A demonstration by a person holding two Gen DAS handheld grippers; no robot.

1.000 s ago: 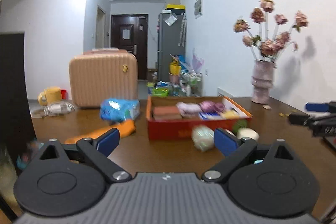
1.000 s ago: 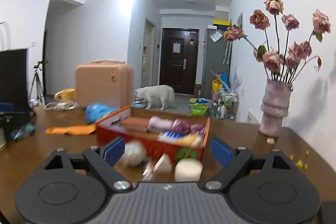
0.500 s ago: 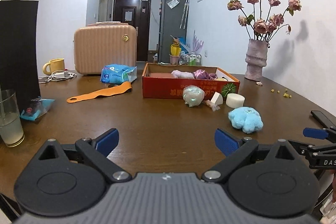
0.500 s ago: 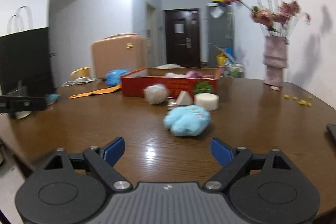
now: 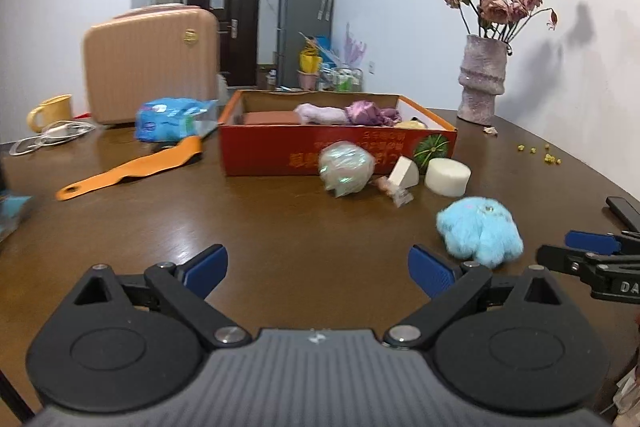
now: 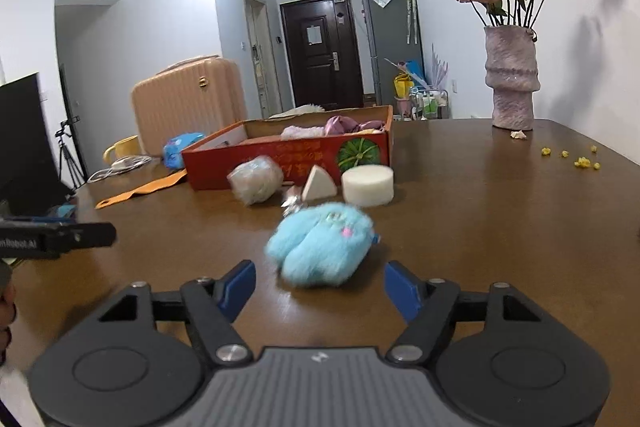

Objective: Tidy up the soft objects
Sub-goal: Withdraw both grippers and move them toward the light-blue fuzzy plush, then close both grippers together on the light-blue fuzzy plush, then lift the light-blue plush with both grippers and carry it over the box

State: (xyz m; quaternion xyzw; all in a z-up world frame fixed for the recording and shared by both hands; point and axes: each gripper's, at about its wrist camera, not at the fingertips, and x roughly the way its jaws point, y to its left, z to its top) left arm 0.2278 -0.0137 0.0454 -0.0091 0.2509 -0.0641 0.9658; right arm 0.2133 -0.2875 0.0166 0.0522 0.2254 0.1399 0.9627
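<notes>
On the left, the left gripper (image 5: 318,265) hangs wide and empty over the brown table (image 5: 280,227). To the right, the right gripper (image 6: 320,285) is closing, jaws short of the blue plush toy (image 6: 320,247) lying just beyond its tips, near the red box (image 6: 288,153). The risk: jaws meeting too early could nudge the toy away or pinch only fur.

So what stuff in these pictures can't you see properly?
- Box contents: left wrist view, the front wall hides their lower parts.
- Small wrapped thing: right wrist view, blurred, half behind the blue plush toy.
- Yellow bits on the table: too small to identify.
- Black object: cut off by the right edge.
</notes>
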